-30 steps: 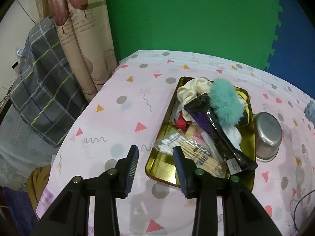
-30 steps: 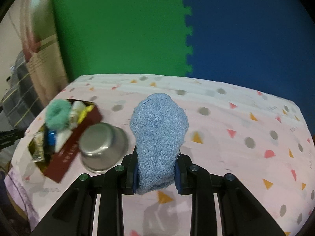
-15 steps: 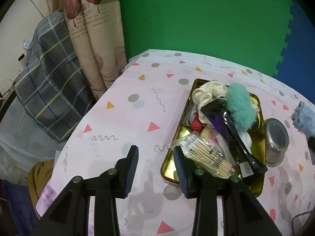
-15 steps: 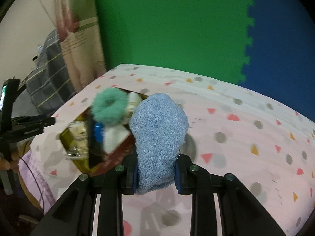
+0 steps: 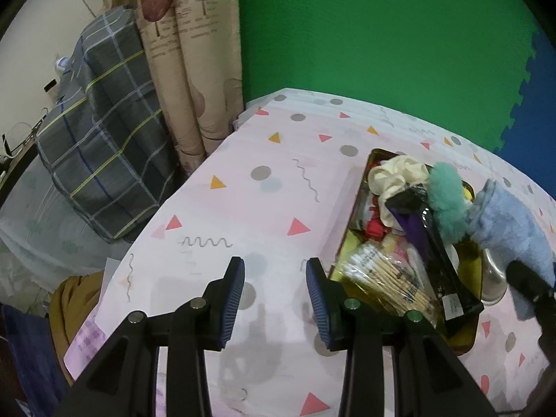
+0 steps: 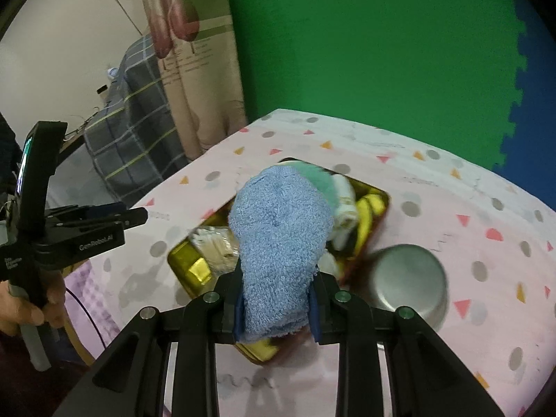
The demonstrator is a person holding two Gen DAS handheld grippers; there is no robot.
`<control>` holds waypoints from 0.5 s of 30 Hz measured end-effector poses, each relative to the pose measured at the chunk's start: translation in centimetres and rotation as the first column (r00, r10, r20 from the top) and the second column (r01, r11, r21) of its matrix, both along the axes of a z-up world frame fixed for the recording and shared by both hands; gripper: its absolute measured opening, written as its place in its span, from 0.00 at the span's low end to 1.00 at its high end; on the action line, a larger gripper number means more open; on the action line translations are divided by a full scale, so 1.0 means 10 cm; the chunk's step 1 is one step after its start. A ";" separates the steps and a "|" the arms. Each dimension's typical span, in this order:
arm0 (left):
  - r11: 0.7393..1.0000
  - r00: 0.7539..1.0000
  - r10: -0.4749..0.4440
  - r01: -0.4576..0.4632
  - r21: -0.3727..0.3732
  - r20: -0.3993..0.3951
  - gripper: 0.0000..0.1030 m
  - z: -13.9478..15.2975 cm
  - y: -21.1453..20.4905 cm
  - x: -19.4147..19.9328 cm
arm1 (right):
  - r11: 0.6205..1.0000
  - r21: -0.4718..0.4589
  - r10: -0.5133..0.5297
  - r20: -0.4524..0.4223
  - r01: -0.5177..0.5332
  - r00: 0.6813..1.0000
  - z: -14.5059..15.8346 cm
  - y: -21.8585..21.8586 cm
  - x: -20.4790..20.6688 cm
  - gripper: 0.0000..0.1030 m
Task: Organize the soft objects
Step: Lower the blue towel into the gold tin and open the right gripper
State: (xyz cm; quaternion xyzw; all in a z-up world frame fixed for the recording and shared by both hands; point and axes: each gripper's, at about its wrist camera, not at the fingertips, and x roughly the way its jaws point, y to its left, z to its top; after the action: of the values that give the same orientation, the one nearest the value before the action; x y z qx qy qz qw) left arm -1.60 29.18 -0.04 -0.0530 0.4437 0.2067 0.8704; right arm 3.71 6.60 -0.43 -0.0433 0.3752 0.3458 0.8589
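While the left gripper [image 5: 274, 299] hangs wide open and empty over the bare tablecloth [image 5: 264, 208] near its left edge, the gold tray [image 5: 351, 232] of clutter lies just right of it. Farther right, the right gripper [image 6: 277, 307] clamps the blue towel [image 6: 278, 239] above that tray, beside the steel bowl [image 6: 408, 283].

One gold tray [image 5: 361, 205]; one steel bowl [image 6: 410, 283]; one blue towel [image 6: 278, 243]; one teal scrunchie [image 5: 446, 198]; one cream scrunchie [image 5: 392, 177]; one cotton-swab packet [image 5: 385, 278]; two grippers.
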 end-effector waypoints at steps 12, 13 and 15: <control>0.999 0.999 0.040 -0.041 -0.022 -0.008 0.36 -0.04 0.20 -0.05 | 0.999 -0.027 0.043 -0.039 -0.045 0.998 -0.26 0.46 0.05 0.25; 0.999 0.999 0.043 -0.043 -0.022 -0.008 0.36 -0.04 0.21 -0.05 | 0.998 -0.033 0.044 -0.040 -0.045 0.998 -0.28 0.47 0.06 0.25; 0.999 0.999 0.046 -0.047 -0.019 -0.007 0.36 -0.04 0.21 -0.06 | 0.998 -0.044 0.038 -0.044 -0.040 0.998 -0.33 0.51 0.09 0.25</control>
State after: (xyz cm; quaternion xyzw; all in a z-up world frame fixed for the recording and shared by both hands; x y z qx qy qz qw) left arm -2.22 31.32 -0.42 -0.0711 0.4473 0.2227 0.8633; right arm 4.64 11.71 -3.71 -0.0624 0.4003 0.3550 0.8425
